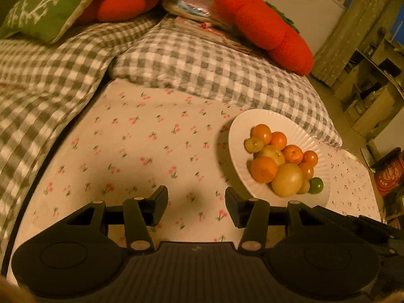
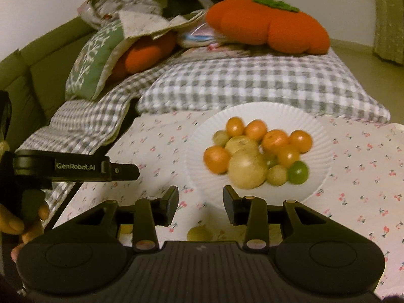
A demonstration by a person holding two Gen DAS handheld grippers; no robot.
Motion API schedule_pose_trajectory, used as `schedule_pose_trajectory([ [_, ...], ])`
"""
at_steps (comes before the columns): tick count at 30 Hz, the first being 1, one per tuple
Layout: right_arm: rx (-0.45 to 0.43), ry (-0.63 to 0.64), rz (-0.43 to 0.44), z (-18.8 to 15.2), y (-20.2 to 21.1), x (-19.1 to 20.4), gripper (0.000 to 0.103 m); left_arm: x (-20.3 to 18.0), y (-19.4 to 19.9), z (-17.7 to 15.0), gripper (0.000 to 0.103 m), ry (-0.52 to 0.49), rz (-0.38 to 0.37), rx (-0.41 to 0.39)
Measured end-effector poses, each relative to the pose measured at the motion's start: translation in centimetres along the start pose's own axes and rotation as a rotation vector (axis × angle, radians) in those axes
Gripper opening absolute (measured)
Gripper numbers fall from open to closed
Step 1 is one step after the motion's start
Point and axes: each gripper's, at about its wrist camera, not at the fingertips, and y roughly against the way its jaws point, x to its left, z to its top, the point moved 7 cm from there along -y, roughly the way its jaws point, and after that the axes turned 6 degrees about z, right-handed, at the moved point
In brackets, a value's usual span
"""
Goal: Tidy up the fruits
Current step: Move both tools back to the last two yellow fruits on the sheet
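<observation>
A: Bed (image 1: 141, 136) carried everything, soft cherry-print sheet, so the white plate (image 1: 236, 136) sat on a giving surface near the gingham pillow (image 1: 202, 70). Risk was the plate tipping if a gripper pressed its rim.

B: Fruit pile (image 1: 282, 161) was heaped at the plate's centre, mandarins, yellow ones, one green lime (image 1: 316, 185) at the edge. Nudge the big yellow fruit (image 2: 247, 169) and the small ones could roll off.

A: Left gripper (image 1: 196, 205) had fingers partly apart, nothing between, over bare sheet left of the plate. Right gripper (image 2: 200, 205) same, narrower gap, empty, just short of the plate's near rim.

B: Right view alone showed a stray small yellow-green fruit (image 2: 198, 233) on the sheet under the fingers, easy to knock away. It also showed the left gripper's side and the person's hand (image 2: 15, 224). Left view alone showed the shelves (image 1: 373, 80) beyond the bed.
</observation>
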Motion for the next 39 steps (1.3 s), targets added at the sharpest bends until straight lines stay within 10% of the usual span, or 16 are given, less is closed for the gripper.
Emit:
schedule_pose_trajectory([
  [39,0.145,0.156,-0.101,-4.5,-4.1,1.4,0.05,0.7,-3.1,-5.9,0.047,-0.082,0.083,0.163],
])
